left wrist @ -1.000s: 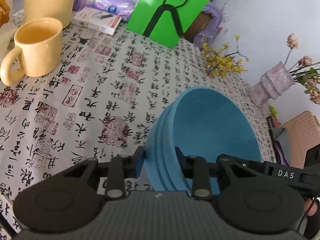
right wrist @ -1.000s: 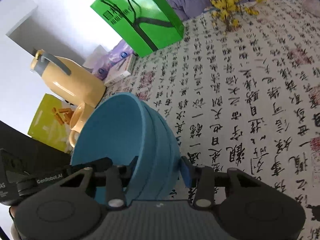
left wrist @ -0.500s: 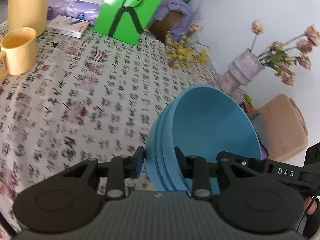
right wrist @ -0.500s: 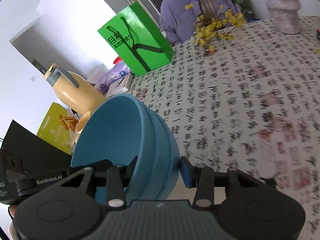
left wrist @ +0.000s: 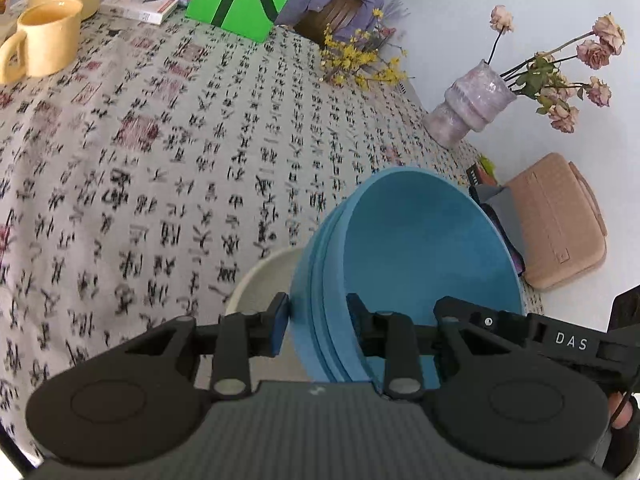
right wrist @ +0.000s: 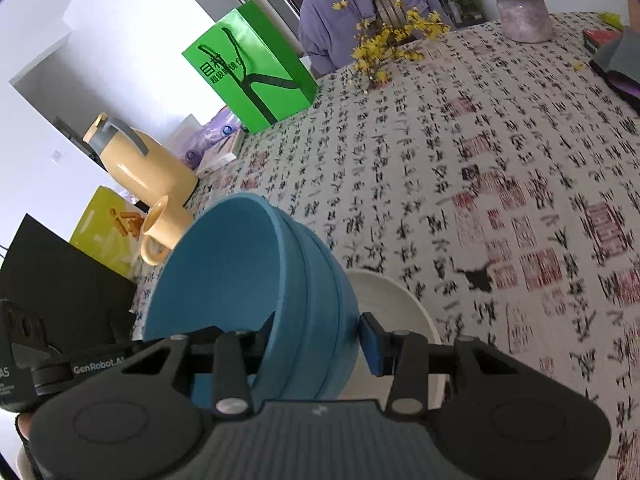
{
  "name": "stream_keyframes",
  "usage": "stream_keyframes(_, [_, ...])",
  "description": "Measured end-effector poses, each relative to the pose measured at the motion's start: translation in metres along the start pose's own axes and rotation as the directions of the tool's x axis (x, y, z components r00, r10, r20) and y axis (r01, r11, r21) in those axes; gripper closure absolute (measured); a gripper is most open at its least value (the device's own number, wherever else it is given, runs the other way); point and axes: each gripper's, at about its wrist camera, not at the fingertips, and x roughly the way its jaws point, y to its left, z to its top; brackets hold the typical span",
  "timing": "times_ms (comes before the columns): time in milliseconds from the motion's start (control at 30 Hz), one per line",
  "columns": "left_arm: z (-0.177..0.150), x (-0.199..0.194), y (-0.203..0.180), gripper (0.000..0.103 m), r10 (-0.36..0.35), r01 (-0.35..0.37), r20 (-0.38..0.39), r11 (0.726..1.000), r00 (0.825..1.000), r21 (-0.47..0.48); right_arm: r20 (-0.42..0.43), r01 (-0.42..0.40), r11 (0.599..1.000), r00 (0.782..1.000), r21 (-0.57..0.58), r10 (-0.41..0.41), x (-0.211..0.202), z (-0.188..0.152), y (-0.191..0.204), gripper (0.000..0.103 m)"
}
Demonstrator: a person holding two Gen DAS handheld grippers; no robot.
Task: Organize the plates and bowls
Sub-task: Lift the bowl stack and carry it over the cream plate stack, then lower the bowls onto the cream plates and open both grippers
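Bowls (left wrist: 400,264), blue and nested in a stack, hang between your two grippers above the table (left wrist: 160,152). Your left gripper (left wrist: 316,320) is part-closed on one side of the stack's wall, one pad outside and one inside; your right gripper (right wrist: 316,340) clamps the opposite side the same way. The top bowl holds nothing.

Your left view alone shows the vase (left wrist: 468,108) with its dried roses (left wrist: 576,68), upright at the far table edge, and a tan case (left wrist: 560,224) beyond it. Your right view cuts the vase off at the top and instead shows the whole yellow jug (right wrist: 140,164) with its grey handle, a yellow-green packet (right wrist: 108,232) beside it, and the left gripper's black body at the lower left.

Both views catch a white plate (right wrist: 396,300) lying on the cloth just under the stack, the yellow mug (left wrist: 48,36), the green bag (right wrist: 256,68) and the yellow sprigs (left wrist: 360,60). You cannot tell whether the stack touches the plate.
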Motion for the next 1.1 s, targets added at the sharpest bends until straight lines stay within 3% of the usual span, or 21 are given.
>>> stream_keyframes(467, [-0.03,-0.002,-0.003,0.072,0.007,-0.007,-0.025,1.0,1.0,-0.018,-0.018,0.0,1.0,1.0,0.011,0.0,-0.011,-0.027,-0.011,0.062])
stream_keyframes(1000, [-0.037,-0.003,-0.008,0.072,0.026,-0.026,-0.023,1.0,0.999,-0.003,-0.031,-0.009,1.0,0.999,0.022,0.01,-0.011,-0.032,-0.017,0.061])
stream_keyframes(1100, [-0.037,-0.005,-0.009,0.072,0.032,-0.032,-0.006,0.999,0.999,0.008,-0.031,-0.025,0.999,0.999,0.021,0.025,-0.01,-0.031,-0.018,0.057])
